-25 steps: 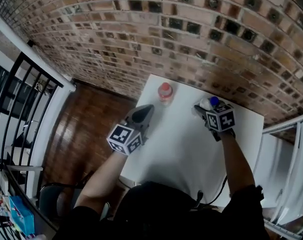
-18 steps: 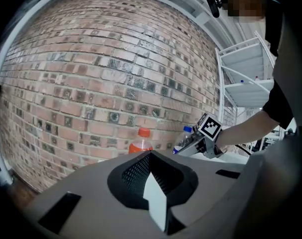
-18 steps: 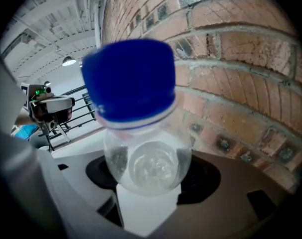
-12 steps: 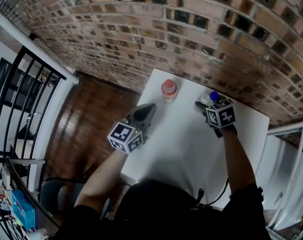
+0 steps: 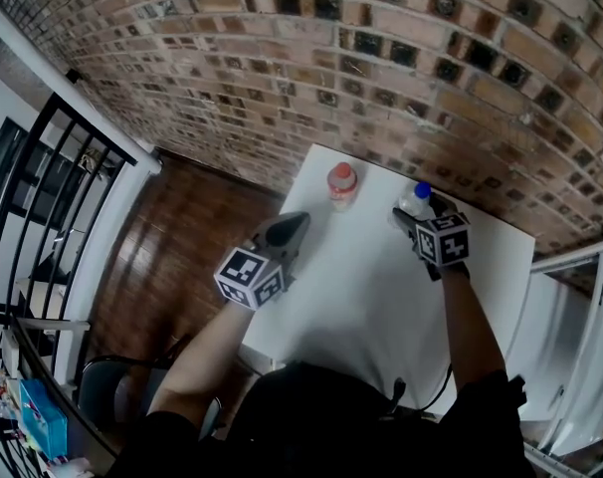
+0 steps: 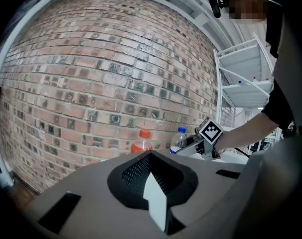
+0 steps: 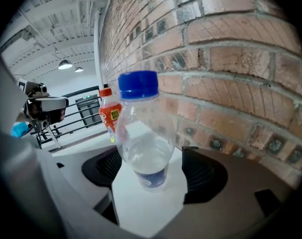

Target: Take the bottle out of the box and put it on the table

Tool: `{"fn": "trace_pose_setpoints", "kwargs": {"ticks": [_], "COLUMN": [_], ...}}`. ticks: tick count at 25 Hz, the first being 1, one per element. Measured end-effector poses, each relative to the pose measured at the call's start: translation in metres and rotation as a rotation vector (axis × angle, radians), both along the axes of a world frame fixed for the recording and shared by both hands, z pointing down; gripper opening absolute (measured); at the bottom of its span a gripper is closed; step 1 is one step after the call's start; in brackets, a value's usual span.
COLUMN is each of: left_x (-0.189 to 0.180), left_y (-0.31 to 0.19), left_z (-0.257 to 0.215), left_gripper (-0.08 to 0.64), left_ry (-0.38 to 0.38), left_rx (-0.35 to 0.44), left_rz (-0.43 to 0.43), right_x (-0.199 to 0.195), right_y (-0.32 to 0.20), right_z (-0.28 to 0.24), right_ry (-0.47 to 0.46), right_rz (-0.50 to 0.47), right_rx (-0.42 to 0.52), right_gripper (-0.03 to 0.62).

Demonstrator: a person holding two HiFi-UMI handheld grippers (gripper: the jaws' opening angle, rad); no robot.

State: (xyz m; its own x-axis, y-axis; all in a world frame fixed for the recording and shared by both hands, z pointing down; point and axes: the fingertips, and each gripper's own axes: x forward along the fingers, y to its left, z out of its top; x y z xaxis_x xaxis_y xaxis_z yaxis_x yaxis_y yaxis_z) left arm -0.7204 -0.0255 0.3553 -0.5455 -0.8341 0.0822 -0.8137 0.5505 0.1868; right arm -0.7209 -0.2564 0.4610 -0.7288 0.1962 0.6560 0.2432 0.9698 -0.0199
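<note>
Left bottle (image 5: 342, 182) and right bottle (image 5: 415, 200) stand apart on table (image 5: 361, 287).

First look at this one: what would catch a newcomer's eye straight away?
A clear bottle with a blue cap stands upright on the white table between the jaws of the right claw, which have just been opening and do not press on it. An orange bottle with a red cap stands to its left at the table's far edge, close to the brick wall. The left claw hangs empty at the table's left side.

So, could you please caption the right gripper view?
Right gripper, fingers just opened wider, flanking an upright blue-capped clear plastic bottle on the white table.
</note>
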Motion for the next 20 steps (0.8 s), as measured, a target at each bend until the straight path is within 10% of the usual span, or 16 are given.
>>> {"fn": "trace_pose_setpoints", "kwargs": {"ticks": [9, 14, 20], "left_x": [0.025, 0.043, 0.079], "left_y": [0.013, 0.021, 0.043], "left_z": [-0.036, -0.068, -0.091], "left_gripper": [0.003, 0.003, 0.003], "left_ry": [-0.058, -0.125, -0.138], "left_rx": [0.035, 0.088, 0.144], "left_rz": [0.04, 0.062, 0.098], "right_x": [0.053, 0.105, 0.174], "right_y": [-0.007, -0.015, 0.006], "right_z": [-0.062, -0.113, -0.165], "right_ry": [-0.155, -0.312, -0.495], "right_rz": [0.111, 0.235, 0.35], "right_rx": [-0.03, 0.02, -0.034], "right_gripper": [0.318, 0.021, 0.0]}}
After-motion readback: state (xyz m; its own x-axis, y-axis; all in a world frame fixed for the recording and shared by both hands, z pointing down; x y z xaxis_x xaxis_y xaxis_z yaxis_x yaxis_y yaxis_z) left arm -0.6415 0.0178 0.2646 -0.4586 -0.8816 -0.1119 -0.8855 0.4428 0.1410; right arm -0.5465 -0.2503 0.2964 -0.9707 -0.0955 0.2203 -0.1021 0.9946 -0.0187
